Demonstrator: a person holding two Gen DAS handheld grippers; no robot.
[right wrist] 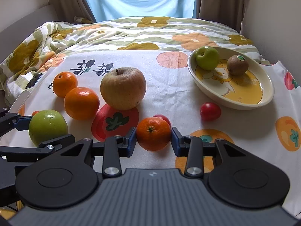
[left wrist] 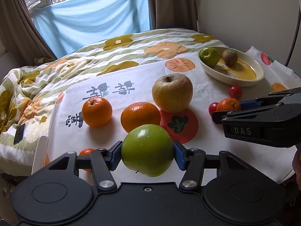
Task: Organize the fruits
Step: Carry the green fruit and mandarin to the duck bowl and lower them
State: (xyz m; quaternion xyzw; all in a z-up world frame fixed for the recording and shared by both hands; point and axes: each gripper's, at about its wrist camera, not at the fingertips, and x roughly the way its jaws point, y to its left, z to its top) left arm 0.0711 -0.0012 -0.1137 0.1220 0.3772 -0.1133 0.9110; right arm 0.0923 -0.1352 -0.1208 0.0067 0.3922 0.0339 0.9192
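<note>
— What have your tongs got?
— My left gripper (left wrist: 147, 155) pinches a green apple (left wrist: 147, 150) above the cloth (left wrist: 131, 79). My right gripper (right wrist: 153, 141) pinches a mandarin (right wrist: 153, 133) on it.

Surface: a fruit-print cloth (right wrist: 169, 86) is spread.
Beyond the fingertips: a russet apple (right wrist: 123, 88), two oranges (right wrist: 81, 103), an oval dish (right wrist: 267, 86) are seen.
</note>
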